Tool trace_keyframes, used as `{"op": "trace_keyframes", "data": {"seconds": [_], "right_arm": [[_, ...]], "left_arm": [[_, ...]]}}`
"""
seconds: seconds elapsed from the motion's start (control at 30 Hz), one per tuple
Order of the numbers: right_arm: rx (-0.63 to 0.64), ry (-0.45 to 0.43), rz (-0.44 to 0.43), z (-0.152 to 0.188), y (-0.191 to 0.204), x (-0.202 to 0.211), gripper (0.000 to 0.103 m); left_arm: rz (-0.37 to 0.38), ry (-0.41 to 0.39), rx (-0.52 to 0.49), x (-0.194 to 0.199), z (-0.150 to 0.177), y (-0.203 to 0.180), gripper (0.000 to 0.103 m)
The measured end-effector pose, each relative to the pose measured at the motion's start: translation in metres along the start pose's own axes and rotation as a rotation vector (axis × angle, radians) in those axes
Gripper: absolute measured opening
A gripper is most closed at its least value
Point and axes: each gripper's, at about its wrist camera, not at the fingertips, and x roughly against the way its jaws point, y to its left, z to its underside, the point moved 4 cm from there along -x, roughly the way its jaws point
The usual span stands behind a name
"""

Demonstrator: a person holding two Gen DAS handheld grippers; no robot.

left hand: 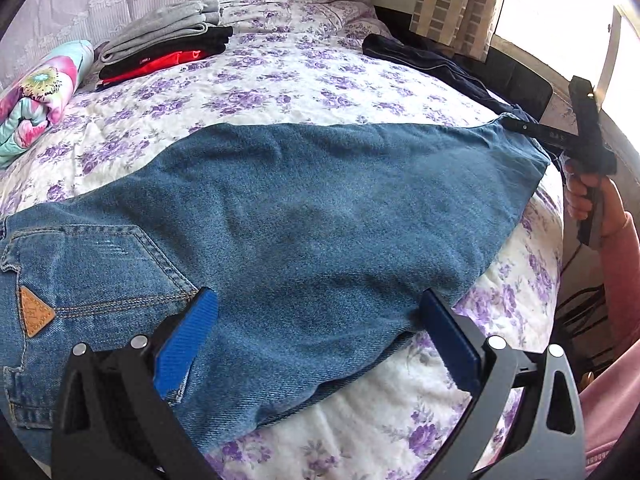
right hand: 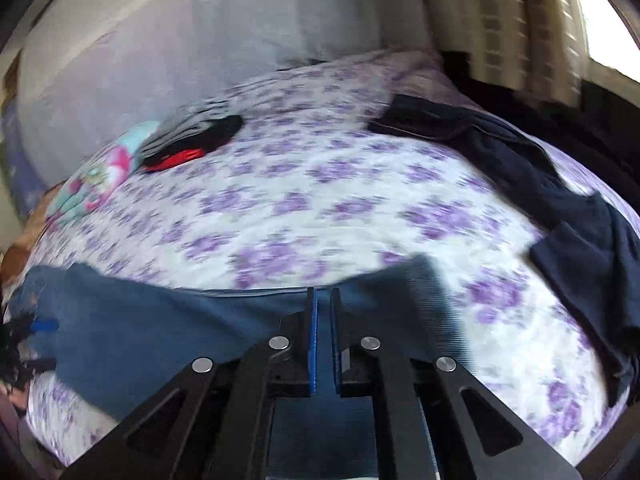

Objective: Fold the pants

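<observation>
- The jeans (left hand: 304,216) lay flat across the floral bedspread (left hand: 280,80), with the waist and back pocket (left hand: 100,264) by the left fingers and the leg ends far ahead and to the right of them.
- The left gripper (left hand: 316,320) rested low on the denim with its blue-padded fingers (left hand: 188,340) spread wide, one on the pocket side and the other at the near edge of the cloth; nothing was pinched between them.
- The right gripper (right hand: 325,300) had its fingers drawn nearly together, clamped on the far hem of the jeans (right hand: 160,328), with denim showing in the narrow gap between the pads; this view was blurred.
- In the left wrist view, the right gripper (left hand: 516,125) met the far corner of the leg, held by a hand (left hand: 588,200) in a pink sleeve (left hand: 624,280).
- Beyond the left fingers sat a pile of folded clothes (left hand: 168,40) and a rolled flowery blanket (left hand: 40,92); a dark garment (right hand: 560,184) lay ahead and right of the right fingers.
</observation>
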Motion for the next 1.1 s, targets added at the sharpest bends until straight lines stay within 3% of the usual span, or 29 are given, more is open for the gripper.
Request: {"op": "trace_keyframes", "data": {"seconds": [0.07, 0.1, 0.13, 0.2, 0.23, 0.27, 0.3, 0.37, 0.47, 0.57, 0.63, 0.67, 0.73, 0.8, 0.87, 0.9, 1.0, 1.1], "right_arm": [[0.151, 0.007, 0.003, -0.003, 0.036, -0.011, 0.035], [0.209, 0.013, 0.047, -0.003, 0.039, -0.015, 0.035], [0.248, 0.025, 0.136, -0.004, 0.028, -0.023, 0.035], [0.184, 0.058, 0.283, -0.005, -0.028, -0.031, 0.035], [0.112, 0.056, 0.228, -0.004, -0.054, -0.027, 0.03], [0.043, 0.054, 0.215, -0.005, -0.068, -0.022, 0.002], [-0.011, 0.054, 0.232, -0.008, -0.074, -0.014, 0.0], [0.03, -0.019, 0.265, -0.014, -0.045, 0.012, 0.013], [0.137, -0.092, 0.08, -0.011, 0.033, 0.035, 0.036], [0.206, -0.027, -0.074, 0.011, 0.087, 0.022, 0.038], [0.257, 0.046, -0.018, 0.034, 0.092, 0.004, 0.038], [0.267, 0.071, 0.03, 0.045, 0.083, -0.003, 0.043], [0.183, 0.043, -0.009, 0.052, 0.061, 0.003, 0.046], [0.099, 0.064, 0.027, 0.046, 0.045, 0.011, 0.039], [0.126, 0.052, 0.148, 0.029, 0.05, 0.022, 0.043], [0.143, 0.027, 0.12, 0.022, 0.061, 0.027, 0.043], [0.144, -0.031, -0.145, -0.016, 0.116, 0.029, 0.043], [0.183, -0.012, -0.423, -0.049, 0.187, 0.0, 0.042]], "left_arm": [[0.009, 0.004, 0.007, 0.002, -0.003, 0.001, 0.098], [0.005, 0.01, 0.006, 0.002, -0.002, 0.003, 0.098], [0.005, 0.017, -0.002, 0.002, 0.0, 0.004, 0.098], [0.001, 0.016, -0.032, 0.003, 0.005, 0.004, 0.098], [0.0, 0.015, -0.036, 0.003, 0.006, 0.003, 0.098], [0.0, 0.014, -0.036, 0.003, 0.005, 0.003, 0.098], [-0.002, 0.016, -0.034, 0.003, 0.005, 0.003, 0.098], [-0.005, 0.016, -0.02, 0.005, 0.003, 0.003, 0.098], [-0.026, -0.014, -0.037, 0.019, 0.0, 0.003, 0.098], [-0.116, -0.045, -0.057, 0.033, 0.0, 0.02, 0.098], [-0.172, -0.005, -0.011, 0.034, 0.007, 0.045, 0.098], [-0.136, 0.008, 0.026, 0.036, 0.016, 0.06, 0.097], [-0.084, -0.023, 0.026, 0.052, 0.026, 0.065, 0.097], [-0.156, -0.007, -0.04, 0.063, 0.032, 0.062, 0.098], [-0.225, 0.013, -0.095, 0.075, 0.035, 0.059, 0.098], [-0.237, 0.01, -0.109, 0.081, 0.032, 0.06, 0.098], [-0.229, -0.104, -0.151, 0.1, 0.007, 0.054, 0.098], [-0.17, -0.177, -0.133, 0.097, -0.016, 0.057, 0.098]]}}
